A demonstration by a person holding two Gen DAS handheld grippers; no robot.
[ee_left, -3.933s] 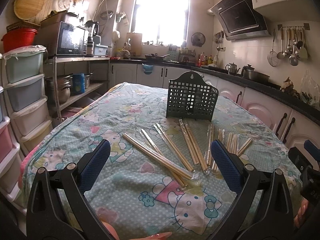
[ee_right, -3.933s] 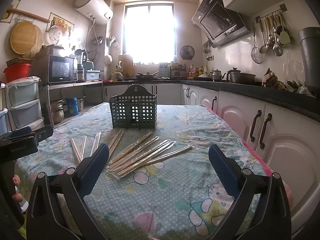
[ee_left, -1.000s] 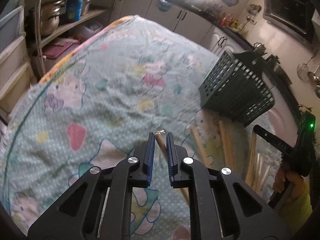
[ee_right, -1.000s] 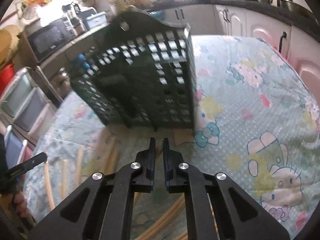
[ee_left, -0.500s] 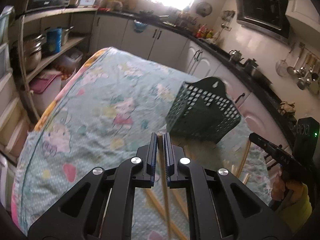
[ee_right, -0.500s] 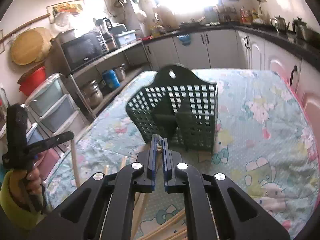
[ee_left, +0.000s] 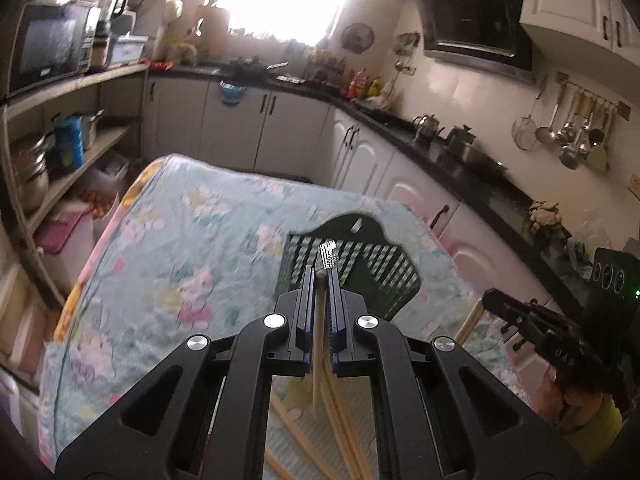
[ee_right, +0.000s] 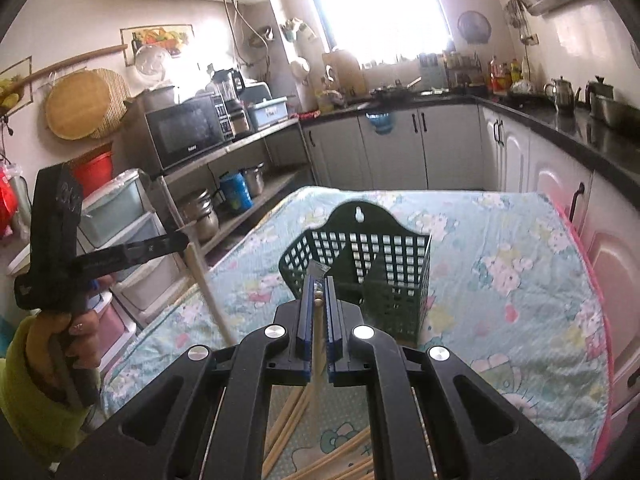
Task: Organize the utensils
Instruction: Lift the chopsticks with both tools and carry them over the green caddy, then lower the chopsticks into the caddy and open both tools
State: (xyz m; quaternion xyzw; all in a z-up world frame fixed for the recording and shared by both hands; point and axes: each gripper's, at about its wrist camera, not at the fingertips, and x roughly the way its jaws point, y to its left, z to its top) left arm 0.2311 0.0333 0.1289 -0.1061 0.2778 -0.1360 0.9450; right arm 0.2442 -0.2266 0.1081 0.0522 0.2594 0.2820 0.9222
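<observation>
**Both grippers lifting wrapped chopsticks toward the basket**

Left gripper (ee_left: 320, 276): raised above the worktop (ee_left: 168, 264), tilting forward and down; jaws pinching a wrapped chopstick pair (ee_left: 318, 344) that is hanging down behind the jaws, wrapper end poking out ahead. Green utensil basket (ee_left: 360, 272) sitting just beyond the jaws.

Right gripper (ee_right: 318, 284): likewise aloft, jaws pressing on another chopstick pair (ee_right: 317, 332), held near vertical. Basket (ee_right: 384, 276) standing upright directly ahead. Loose chopsticks (ee_right: 320, 464) lying on the worktop (ee_right: 520, 280) below the jaws.
</observation>
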